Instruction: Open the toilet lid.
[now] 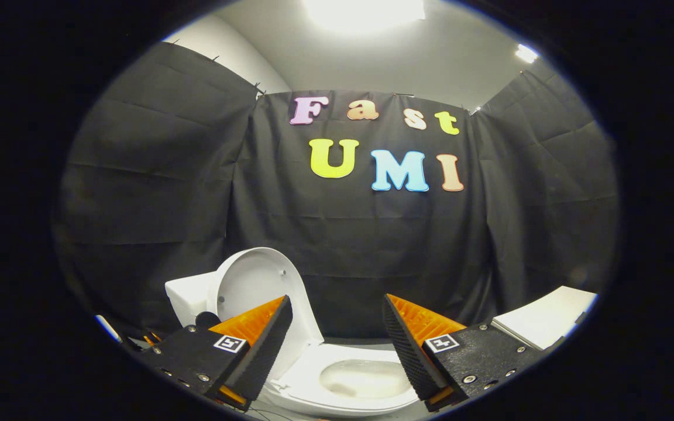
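lid's already up, claw hanging back with nothing in it

so the claw (337,327) was spread wide, released, fingers (267,345) gripping nothing and touching nothing. it sat just in front of the toilet (290,383), looking down over the bowl (363,377), which showed between the two fingers.

the toilet lid (255,283) was standing upright at the back of the toilet, leaning toward the tank (188,298) behind it, partly hidden by one finger. seat looked down on the rim. my read: job basically done.

handling-wise, the lid looked like stiff, glossy moulded plastic, probably light but slippery, swinging on a rear hinge. i'd take it at the free front edge, farthest from the hinge. risk is it tipping forward and slamming.

off to the side of the toilet sat a white flat surface (547,318), couldn't tell what.
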`<move>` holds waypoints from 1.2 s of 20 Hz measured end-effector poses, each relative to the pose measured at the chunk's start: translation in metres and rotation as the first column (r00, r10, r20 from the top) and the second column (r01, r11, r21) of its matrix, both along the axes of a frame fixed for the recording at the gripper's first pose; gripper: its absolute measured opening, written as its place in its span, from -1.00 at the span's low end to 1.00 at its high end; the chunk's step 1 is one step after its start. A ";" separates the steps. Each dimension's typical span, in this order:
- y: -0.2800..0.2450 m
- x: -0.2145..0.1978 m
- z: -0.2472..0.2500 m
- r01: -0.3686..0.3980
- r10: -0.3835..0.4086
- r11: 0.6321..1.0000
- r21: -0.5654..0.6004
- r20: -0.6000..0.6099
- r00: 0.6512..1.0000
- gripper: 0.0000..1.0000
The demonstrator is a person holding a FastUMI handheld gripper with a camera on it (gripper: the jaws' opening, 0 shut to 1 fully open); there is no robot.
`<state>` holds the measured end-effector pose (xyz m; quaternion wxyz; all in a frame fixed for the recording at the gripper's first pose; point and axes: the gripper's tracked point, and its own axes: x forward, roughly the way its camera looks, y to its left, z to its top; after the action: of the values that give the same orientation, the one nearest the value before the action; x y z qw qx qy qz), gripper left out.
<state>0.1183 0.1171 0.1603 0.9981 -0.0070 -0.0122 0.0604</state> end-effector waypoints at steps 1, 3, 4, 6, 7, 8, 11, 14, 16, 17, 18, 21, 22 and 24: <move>-0.007 -0.004 0.001 0.011 -0.011 1.000 -0.011 0.003 1.000 0.90; -0.021 -0.013 0.001 0.032 -0.032 0.999 -0.035 0.009 0.999 0.90; -0.027 -0.018 -0.001 0.038 -0.037 0.998 -0.046 0.012 0.999 0.90; -0.035 -0.025 -0.004 0.039 -0.037 0.997 -0.063 0.020 0.999 0.90; -0.039 -0.029 -0.007 0.037 -0.035 0.997 -0.067 0.020 0.999 0.90; -0.042 -0.032 -0.009 0.033 -0.032 0.997 -0.065 0.022 0.999 0.90; -0.057 -0.043 -0.014 0.047 -0.046 0.998 -0.038 0.030 0.999 0.90; -0.070 -0.055 -0.022 0.058 -0.057 0.998 -0.017 0.032 0.998 0.90; -0.080 -0.062 -0.026 0.069 -0.068 0.997 -0.021 0.034 0.997 0.90; -0.086 -0.066 -0.029 0.079 -0.078 0.997 -0.022 0.034 0.996 0.90; -0.091 -0.069 -0.031 0.086 -0.085 0.996 -0.020 0.033 0.996 0.90; -0.103 -0.085 -0.040 0.110 -0.110 0.994 -0.006 0.041 0.993 0.90; -0.106 -0.089 -0.043 0.118 -0.118 0.993 0.000 0.043 0.992 0.90; -0.114 -0.096 -0.048 0.139 -0.139 0.990 0.015 0.051 0.989 0.90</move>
<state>0.0221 0.0035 0.1124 0.9992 -0.0038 -0.0379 -0.0096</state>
